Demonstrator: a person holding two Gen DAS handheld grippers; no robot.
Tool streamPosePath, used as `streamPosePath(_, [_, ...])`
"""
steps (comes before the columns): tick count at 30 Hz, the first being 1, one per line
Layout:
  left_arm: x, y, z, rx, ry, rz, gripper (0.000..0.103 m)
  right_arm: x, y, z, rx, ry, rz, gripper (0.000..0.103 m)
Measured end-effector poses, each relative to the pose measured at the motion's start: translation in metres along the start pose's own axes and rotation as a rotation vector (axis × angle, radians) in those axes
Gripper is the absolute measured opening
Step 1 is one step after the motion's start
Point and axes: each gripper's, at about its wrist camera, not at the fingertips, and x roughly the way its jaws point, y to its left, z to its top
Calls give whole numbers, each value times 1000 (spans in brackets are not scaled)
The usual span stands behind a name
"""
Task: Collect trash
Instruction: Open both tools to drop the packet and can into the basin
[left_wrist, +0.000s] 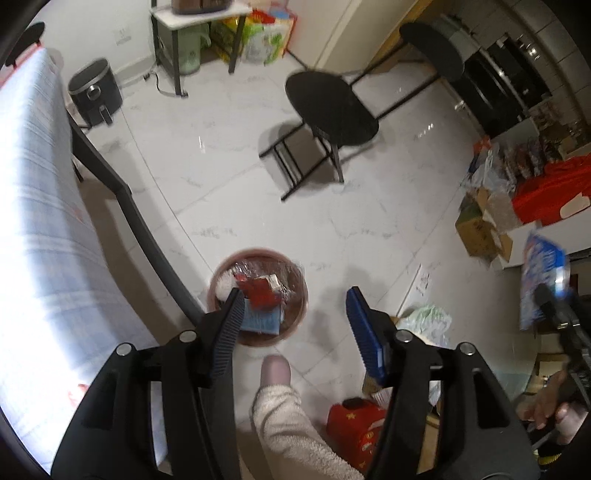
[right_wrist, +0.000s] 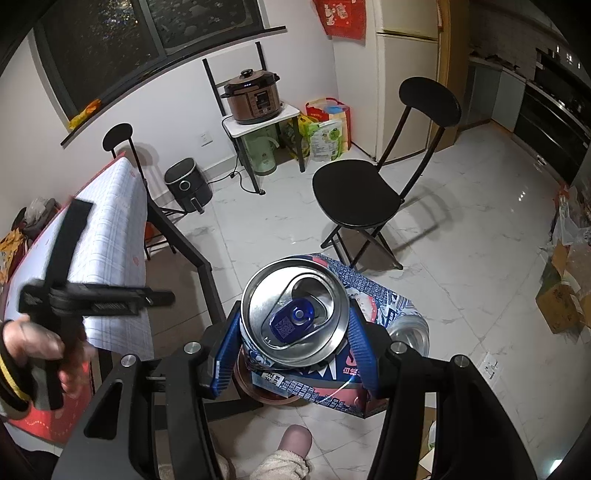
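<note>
One opened drink can (right_wrist: 295, 310) sits clamped between the right gripper (right_wrist: 293, 325) fingers, top toward the camera, above a blue-and-pink carton (right_wrist: 373, 295). The left gripper (left_wrist: 295, 317) hangs with fingers parted and nothing between them, over one round brown bin (left_wrist: 295, 321) on the floor holding wrappers. Two black chairs stand nearby.

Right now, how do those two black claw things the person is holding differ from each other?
The right gripper is clamped on a drink can, while the left gripper holds nothing. The left gripper's jaws stand apart above the trash bin; the right gripper's blue pads press the can's sides. Both are black, two-fingered, ribbed inside and angled towards the floor.
</note>
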Motion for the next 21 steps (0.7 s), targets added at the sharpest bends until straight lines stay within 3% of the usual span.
streamPosePath(10, [-100, 37, -8, 0, -203, 50, 67, 49, 42, 1, -15, 97, 88, 53])
streamPosePath(14, [-129, 55, -19, -12, -249, 82, 68, 74, 58, 5, -2, 137, 118, 53])
streamPosePath(21, [-156, 84, -34, -44, -292, 139, 73, 104, 84, 18, -36, 180, 95, 54])
